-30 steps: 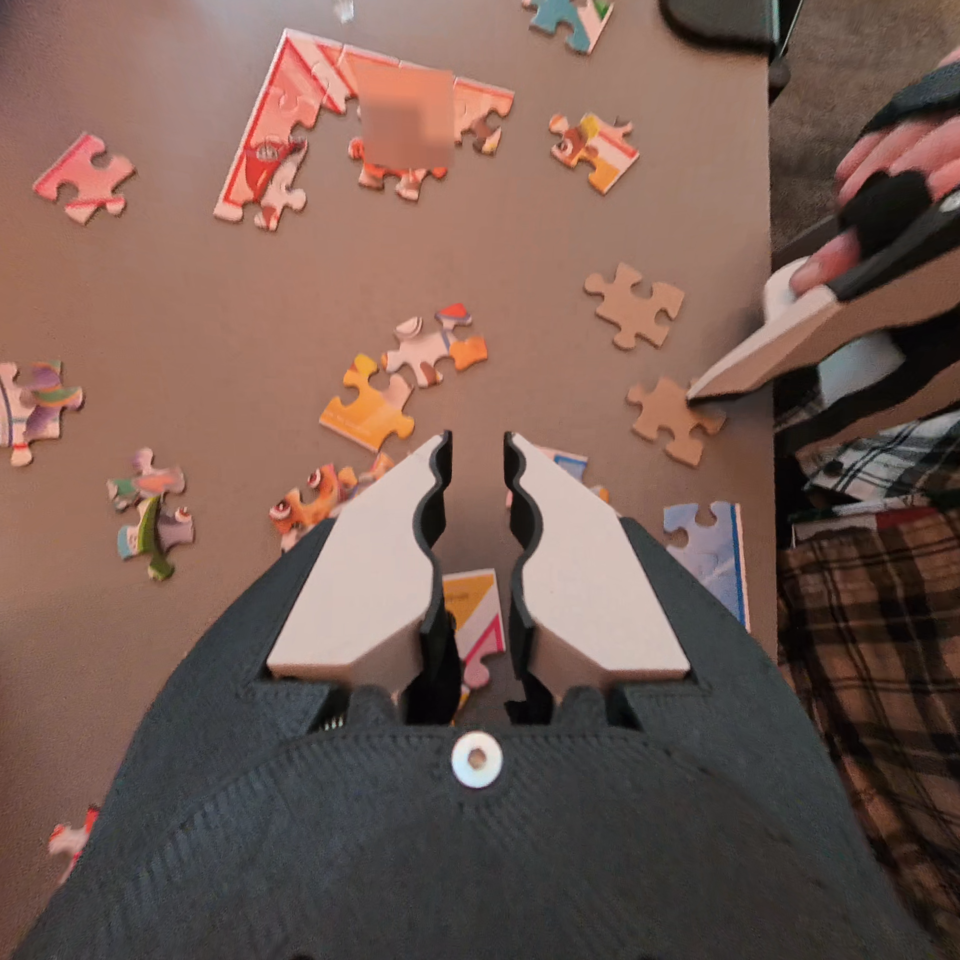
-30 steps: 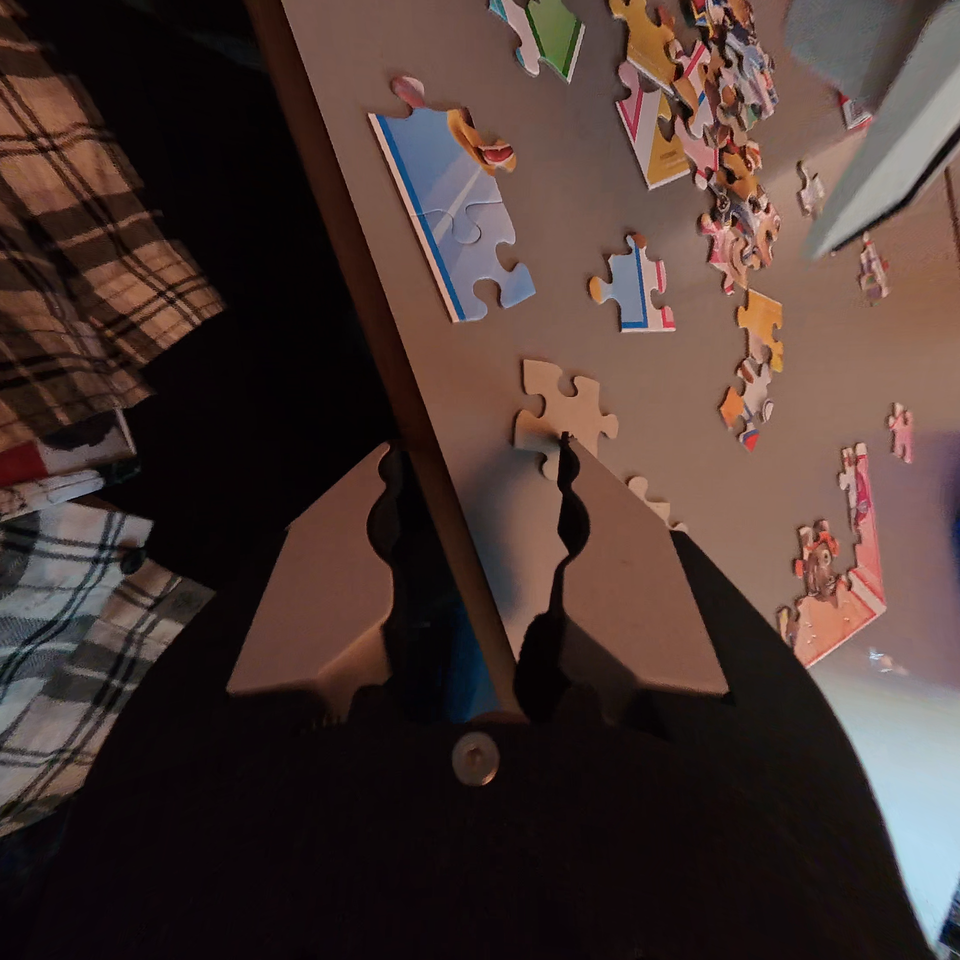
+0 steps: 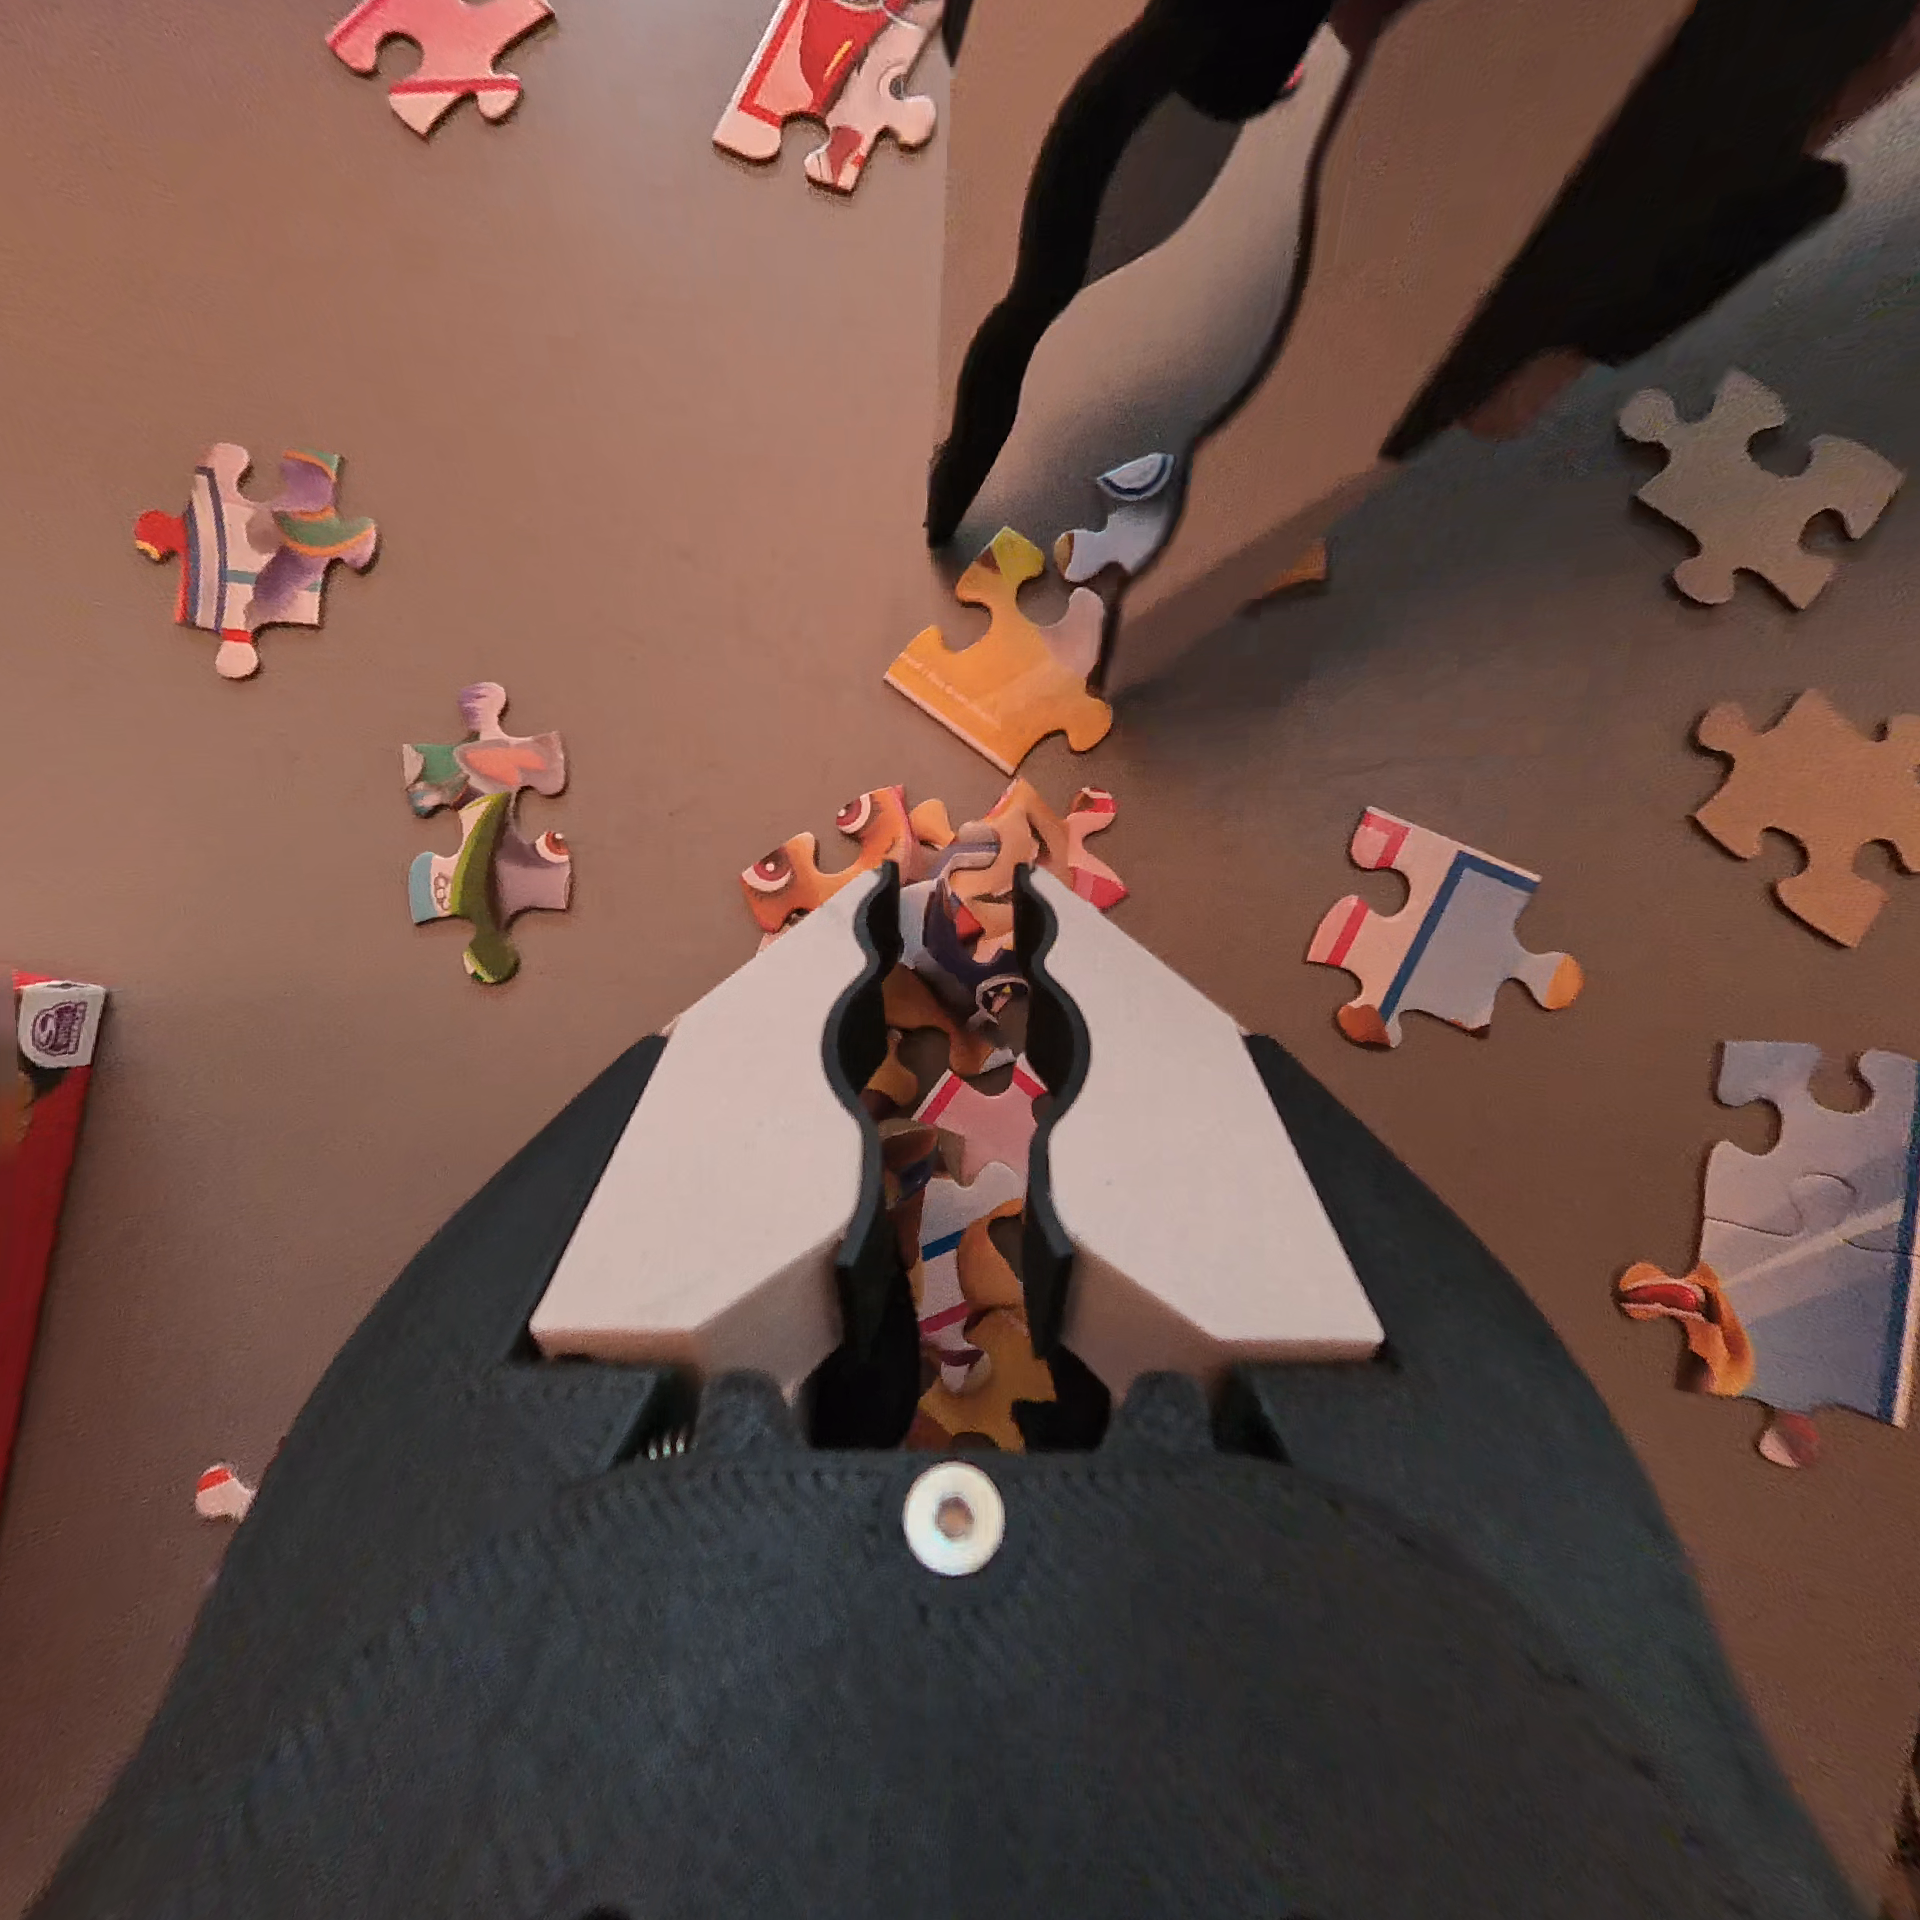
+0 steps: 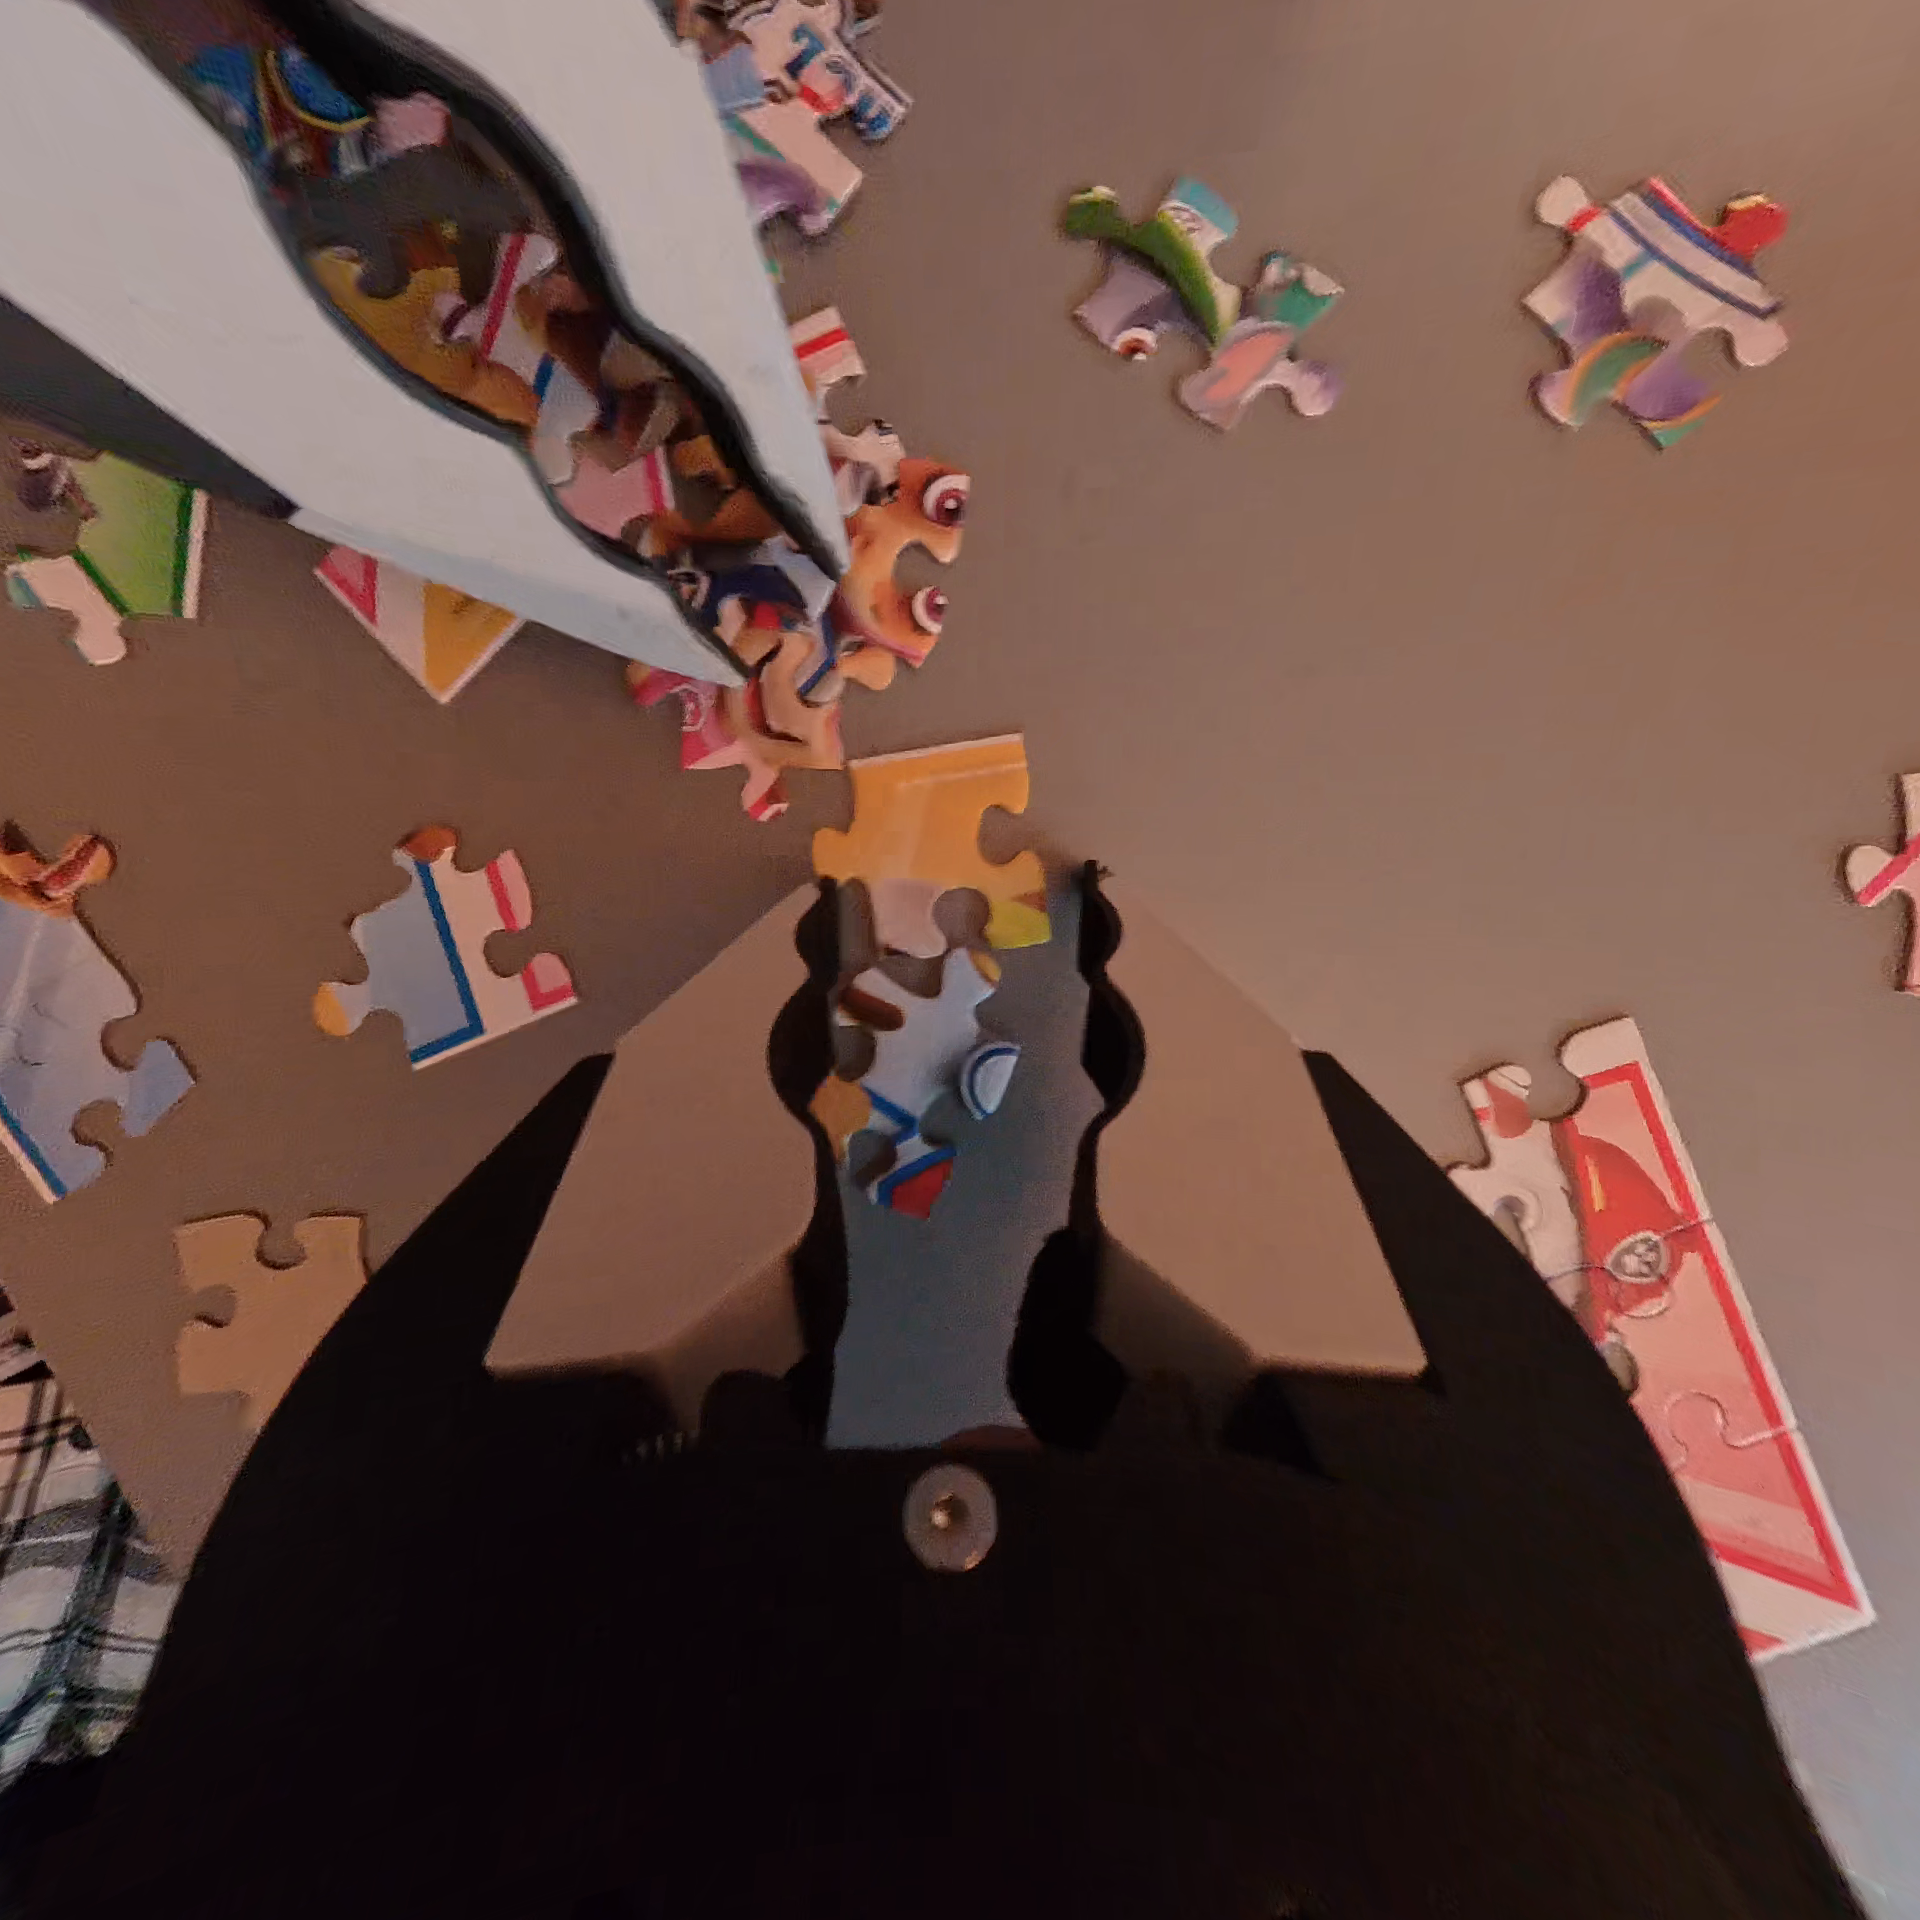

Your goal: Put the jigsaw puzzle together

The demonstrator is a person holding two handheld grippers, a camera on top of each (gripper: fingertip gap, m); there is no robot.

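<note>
Flat cardboard jigsaw pieces with knobs and notches lie scattered on a smooth brown table (image 3: 623, 312). Near the middle sits a yellow piece (image 3: 1003, 665) with a straight printed edge; a pale blue-and-white piece (image 4: 925, 1070) touches its knobbed side. The right tongs (image 4: 956, 894) stand over these two with jaws apart, one tip on each side, gripping nothing. The left tongs (image 3: 956, 883) hover just beside, jaws parted and empty, above a jumbled heap of orange and pink pieces (image 3: 935, 842). Both tongs have wedge-shaped pale fingers with wavy black inner pads and ridged dark plastic bodies. Farther out lie two plain brown pieces turned face down (image 3: 1756, 488), a joined blue section (image 3: 1808, 1236) and a joined red-and-pink border strip (image 4: 1683, 1351).
</note>
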